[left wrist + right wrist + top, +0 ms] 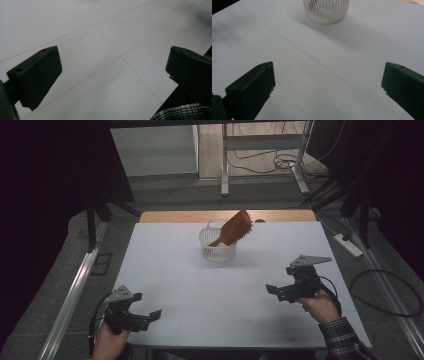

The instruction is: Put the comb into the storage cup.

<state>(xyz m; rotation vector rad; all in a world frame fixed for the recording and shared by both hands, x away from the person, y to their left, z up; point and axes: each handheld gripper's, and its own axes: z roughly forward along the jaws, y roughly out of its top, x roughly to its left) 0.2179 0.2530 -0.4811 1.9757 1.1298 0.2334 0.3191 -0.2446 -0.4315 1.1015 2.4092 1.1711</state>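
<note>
Both grippers were wide open and held nothing. The right gripper [280, 292] was nearer the basket [217, 247], which sat well ahead of it with the brush [235, 228] leaning inside. It should probably go straight and slow. The left gripper [142, 317] waited far back. Nothing blocked the way.

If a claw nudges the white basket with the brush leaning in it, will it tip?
Probably. The white slatted basket looks light, and the brown brush leans well past its rim, likely making it top-heavy. A low push may slide it on the smooth table.
</note>
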